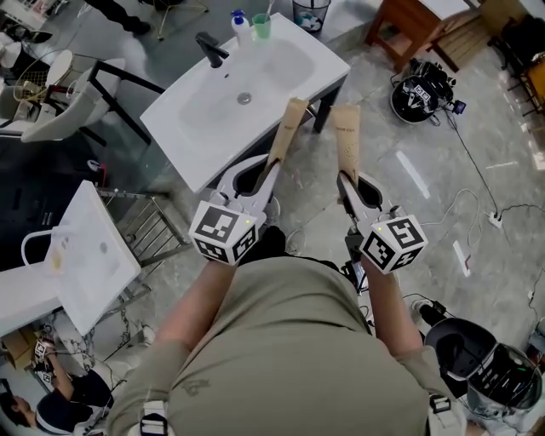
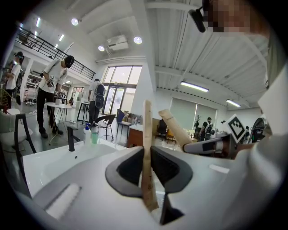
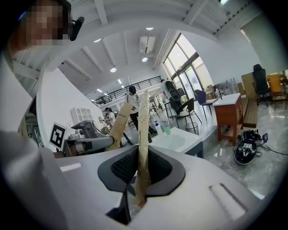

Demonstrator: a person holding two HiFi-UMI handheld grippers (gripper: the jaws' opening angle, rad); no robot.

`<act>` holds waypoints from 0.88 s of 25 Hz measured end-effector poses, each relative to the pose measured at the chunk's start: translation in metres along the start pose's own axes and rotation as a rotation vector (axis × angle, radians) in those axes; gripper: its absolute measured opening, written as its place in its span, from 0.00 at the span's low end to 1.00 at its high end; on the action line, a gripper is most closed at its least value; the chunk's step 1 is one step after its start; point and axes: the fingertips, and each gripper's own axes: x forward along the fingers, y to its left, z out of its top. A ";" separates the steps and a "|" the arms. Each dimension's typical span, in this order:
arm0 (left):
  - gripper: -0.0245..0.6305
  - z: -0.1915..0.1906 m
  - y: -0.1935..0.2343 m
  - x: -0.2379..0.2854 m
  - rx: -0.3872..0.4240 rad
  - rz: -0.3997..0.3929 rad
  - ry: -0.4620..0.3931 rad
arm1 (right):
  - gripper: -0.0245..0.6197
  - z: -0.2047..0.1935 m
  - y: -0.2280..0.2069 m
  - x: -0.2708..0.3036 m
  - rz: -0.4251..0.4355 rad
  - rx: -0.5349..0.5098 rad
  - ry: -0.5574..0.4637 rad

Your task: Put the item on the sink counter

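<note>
I hold a gripper in each hand, side by side, both pointing away from me toward a white sink counter (image 1: 319, 64) just beyond their tips. My left gripper (image 2: 147, 167) is clenched on a long, flat tan paper packet, the left packet (image 2: 147, 134), which sticks out past the jaws. From my head camera its far end shows against the counter's near edge. My right gripper (image 3: 140, 170) grips a matching right packet (image 3: 143, 130) in the same way. That packet is over the grey floor (image 1: 409, 170), just right of the counter. At the counter's far end stand a black faucet (image 1: 210, 48), a blue-topped bottle (image 1: 241, 25) and a green cup (image 1: 261, 25).
</note>
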 end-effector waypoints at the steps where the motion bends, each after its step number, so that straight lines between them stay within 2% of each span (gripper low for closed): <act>1: 0.11 0.000 0.003 0.003 -0.002 0.001 0.002 | 0.11 0.001 -0.002 0.003 0.000 0.001 0.003; 22: 0.11 0.024 0.080 0.086 -0.009 -0.029 0.022 | 0.11 0.027 -0.058 0.093 -0.031 0.038 0.018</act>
